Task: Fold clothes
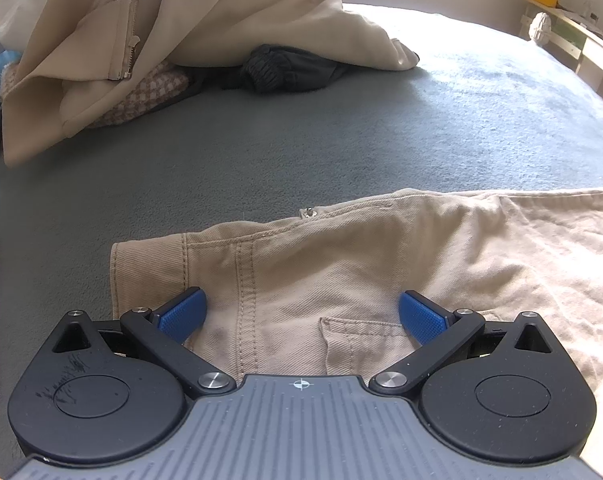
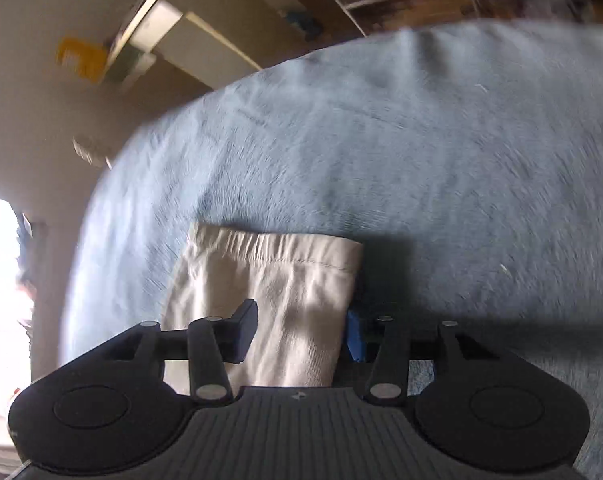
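Grey-blue blanket under trousers; blurred, perhaps shelves

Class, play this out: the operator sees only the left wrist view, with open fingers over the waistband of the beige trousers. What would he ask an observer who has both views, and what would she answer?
Operator: Where is the right gripper?
Observer: The right gripper is at the hem of a trouser leg of the beige trousers, with a finger on each side of the cloth.
Operator: Has it closed on the leg?
Observer: I cannot tell; the cloth fills the gap between the fingers and the picture is blurred.
Operator: Is that hem lying flat?
Observer: It appears to be off the grey-blue blanket, casting a dark shadow to its right.
Operator: My left gripper is open over the waistband. Anything beyond the hem?
Observer: Only bare blanket, then furniture past the bed's edge.
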Motion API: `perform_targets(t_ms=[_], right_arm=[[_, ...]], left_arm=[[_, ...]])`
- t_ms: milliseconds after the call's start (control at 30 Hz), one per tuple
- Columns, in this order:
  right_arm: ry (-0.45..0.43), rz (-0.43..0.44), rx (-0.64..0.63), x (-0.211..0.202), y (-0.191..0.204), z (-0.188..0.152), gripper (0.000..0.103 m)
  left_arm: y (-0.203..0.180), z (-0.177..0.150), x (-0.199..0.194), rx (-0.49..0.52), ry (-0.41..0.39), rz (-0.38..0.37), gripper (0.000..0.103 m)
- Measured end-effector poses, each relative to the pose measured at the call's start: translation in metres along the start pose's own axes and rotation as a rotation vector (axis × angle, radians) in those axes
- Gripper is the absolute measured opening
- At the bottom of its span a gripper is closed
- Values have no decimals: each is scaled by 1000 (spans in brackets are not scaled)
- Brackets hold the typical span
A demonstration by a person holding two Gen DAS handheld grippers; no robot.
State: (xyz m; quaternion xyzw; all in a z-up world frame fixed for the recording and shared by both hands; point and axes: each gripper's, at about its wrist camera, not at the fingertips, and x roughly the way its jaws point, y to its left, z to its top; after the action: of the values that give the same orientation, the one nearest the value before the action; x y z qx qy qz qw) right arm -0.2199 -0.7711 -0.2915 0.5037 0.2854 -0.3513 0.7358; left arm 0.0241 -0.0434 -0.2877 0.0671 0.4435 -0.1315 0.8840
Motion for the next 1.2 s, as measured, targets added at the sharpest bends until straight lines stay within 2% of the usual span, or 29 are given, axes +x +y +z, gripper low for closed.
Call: perform_targets(t_ms=[33, 67, 200, 333, 500, 700, 900, 1133, 1200], right_arm=[[-6, -22, -21, -2, 3, -1, 15], [-23, -8, -4, -7, 3, -2, 7], [-112, 35, 14, -35, 6, -9, 6], [-138, 52, 32, -55, 6, -10, 6], [-188, 177, -4, -84, 30, -16, 6], [-176, 254, -120, -110, 82, -27, 6], [-116, 383, -240, -135, 135, -69, 6], [-16, 556, -269, -151, 175, -130, 6], [15, 589, -263, -149, 180, -147, 6]], left_arm=[[0, 0, 0, 0, -2, 0, 103], [0, -1, 0, 0, -4, 0, 103], [0, -1, 1, -2, -9, -1, 103], [1, -3, 0, -3, -17, -5, 103], [1, -1, -1, -6, -10, -3, 103], [1, -1, -1, -7, -4, -6, 103], [-1, -1, -2, 0, -11, 2, 103], [-9, -2, -26, -4, -80, 16, 96], [-19, -3, -40, 23, -147, -2, 97]])
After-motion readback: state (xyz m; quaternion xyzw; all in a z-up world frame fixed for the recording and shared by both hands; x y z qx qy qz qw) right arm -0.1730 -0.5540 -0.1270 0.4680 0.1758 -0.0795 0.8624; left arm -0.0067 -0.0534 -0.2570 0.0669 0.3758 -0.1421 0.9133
